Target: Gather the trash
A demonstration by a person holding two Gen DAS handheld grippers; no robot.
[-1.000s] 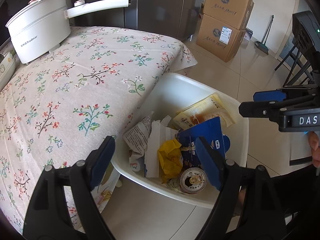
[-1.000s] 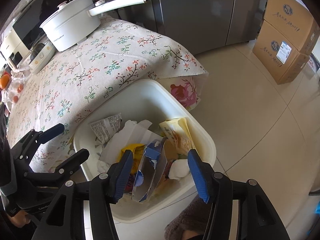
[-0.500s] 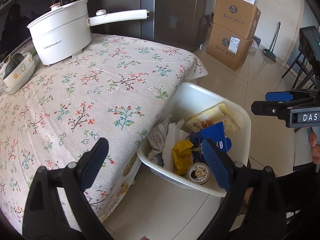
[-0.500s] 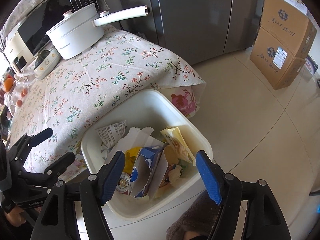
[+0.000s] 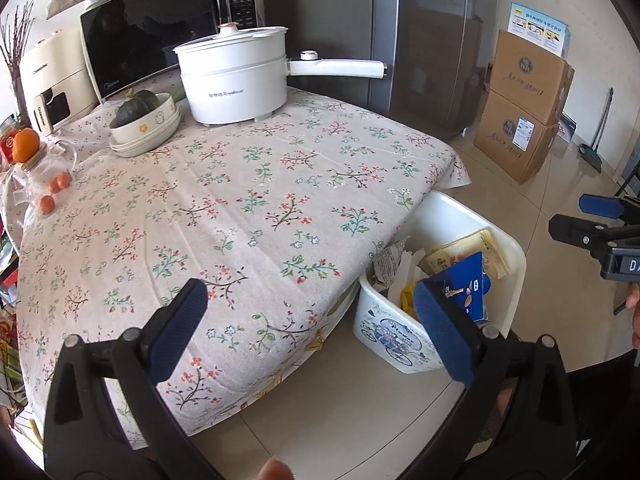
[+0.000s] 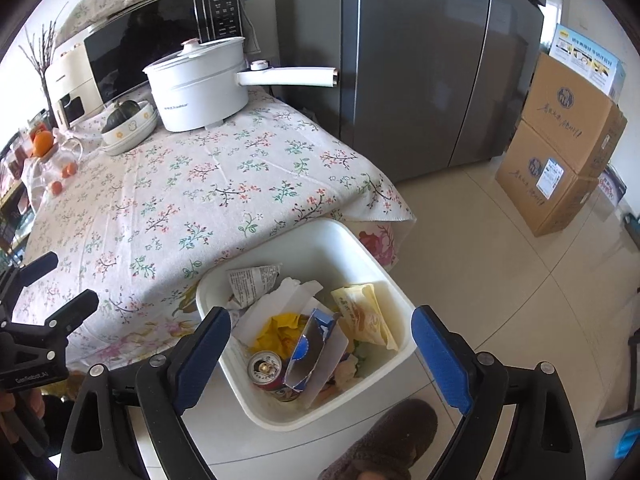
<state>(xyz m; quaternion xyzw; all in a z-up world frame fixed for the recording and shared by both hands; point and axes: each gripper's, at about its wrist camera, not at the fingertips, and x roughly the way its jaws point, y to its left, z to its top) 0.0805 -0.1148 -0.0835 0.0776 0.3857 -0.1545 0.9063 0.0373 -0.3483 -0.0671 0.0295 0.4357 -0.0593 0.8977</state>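
A white trash bin [image 6: 372, 272] stands on the floor by the table's corner; it also shows in the left wrist view [image 5: 516, 248]. It holds a blue carton [image 6: 312, 344], a drink can [image 6: 264, 368], yellow wrappers [image 6: 360, 312], white paper and a crumpled printed wrapper [image 6: 252, 280]. My right gripper [image 6: 320, 352] is open and empty above the bin's near side. My left gripper [image 5: 312, 328] is open and empty over the table's front edge, left of the bin. Each gripper shows in the other's view, the left one [image 6: 52, 284] and the right one [image 5: 592, 216].
The floral tablecloth [image 5: 240, 200] carries a white electric pot [image 5: 236, 80], a bowl with a squash [image 5: 144, 120], a microwave [image 5: 160, 32] and oranges [image 5: 26, 144] at the back left. A grey fridge [image 6: 420, 60] and stacked cardboard boxes [image 6: 560, 152] stand behind.
Both grippers have pulled up and back from the bin, so more of the table and room shows. The bin's contents have not moved.
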